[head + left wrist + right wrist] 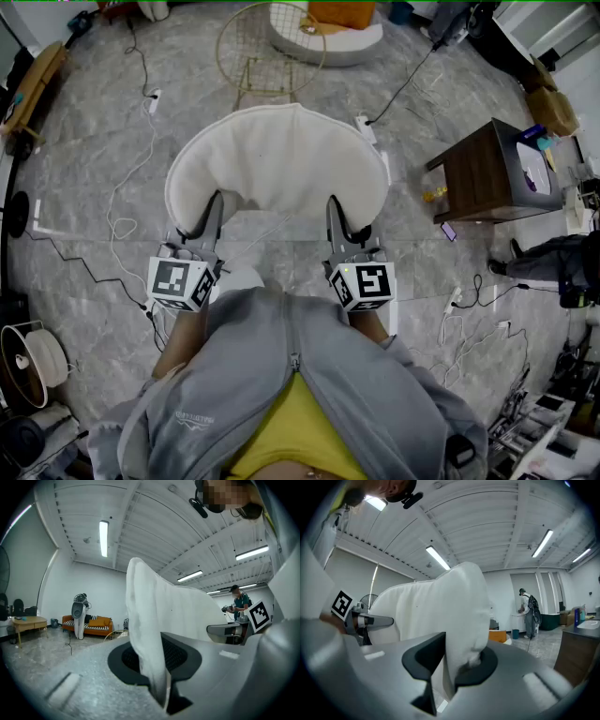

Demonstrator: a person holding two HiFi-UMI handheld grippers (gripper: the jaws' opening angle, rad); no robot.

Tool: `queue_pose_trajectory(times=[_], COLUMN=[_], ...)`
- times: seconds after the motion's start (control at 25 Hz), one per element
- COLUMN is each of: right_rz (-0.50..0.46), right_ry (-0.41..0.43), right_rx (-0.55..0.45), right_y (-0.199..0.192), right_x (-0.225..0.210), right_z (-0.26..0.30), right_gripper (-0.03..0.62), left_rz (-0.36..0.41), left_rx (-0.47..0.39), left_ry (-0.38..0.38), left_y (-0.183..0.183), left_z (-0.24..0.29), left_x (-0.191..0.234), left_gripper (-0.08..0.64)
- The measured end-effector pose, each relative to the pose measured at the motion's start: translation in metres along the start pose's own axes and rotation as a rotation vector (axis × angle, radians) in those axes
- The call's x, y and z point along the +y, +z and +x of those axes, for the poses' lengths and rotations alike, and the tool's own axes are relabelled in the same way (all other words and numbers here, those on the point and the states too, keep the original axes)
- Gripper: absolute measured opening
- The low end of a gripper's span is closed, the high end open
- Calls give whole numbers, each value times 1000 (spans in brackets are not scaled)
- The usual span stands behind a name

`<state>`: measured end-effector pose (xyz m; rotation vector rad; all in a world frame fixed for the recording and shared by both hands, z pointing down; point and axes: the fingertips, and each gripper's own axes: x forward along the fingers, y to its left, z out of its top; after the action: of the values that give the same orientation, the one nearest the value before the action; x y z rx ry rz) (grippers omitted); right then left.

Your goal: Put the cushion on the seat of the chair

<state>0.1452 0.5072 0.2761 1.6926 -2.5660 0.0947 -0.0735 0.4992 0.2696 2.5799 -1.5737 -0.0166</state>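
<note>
We hold both grippers out in front of us, level and roughly parallel, pointing away from our chest. Our left gripper (pixel 215 214) has its jaws pinched tight on the left edge of the cushion (pixel 277 159). Our right gripper (pixel 335 216) is clamped the same way on the right edge. Marker cubes sit nearest us.

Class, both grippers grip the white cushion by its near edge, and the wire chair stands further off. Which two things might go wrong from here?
1. The left gripper and right gripper each pinch only a narrow bit of the cushion at its near rim. The rest juts out unsupported, so it may sag or slip free.
2. Cables trail over the floor towards the wire chair, and the cushion hides the ground ahead, so a trip or snag is possible.
</note>
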Motion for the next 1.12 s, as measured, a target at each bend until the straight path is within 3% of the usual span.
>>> queue_pose_trajectory(times=[0.52, 1.12], right_rz=[3, -23], right_ry=[-14, -95], right_rx=[-4, 26], right_y=[-3, 11], right_x=[-19, -66], right_z=[51, 236], right_gripper=[77, 78], left_rz=[13, -27], left_rx=[-3, 3], left_ry=[8, -76], left_y=[-4, 7], left_z=[48, 214], left_x=[26, 145], left_gripper=[66, 66])
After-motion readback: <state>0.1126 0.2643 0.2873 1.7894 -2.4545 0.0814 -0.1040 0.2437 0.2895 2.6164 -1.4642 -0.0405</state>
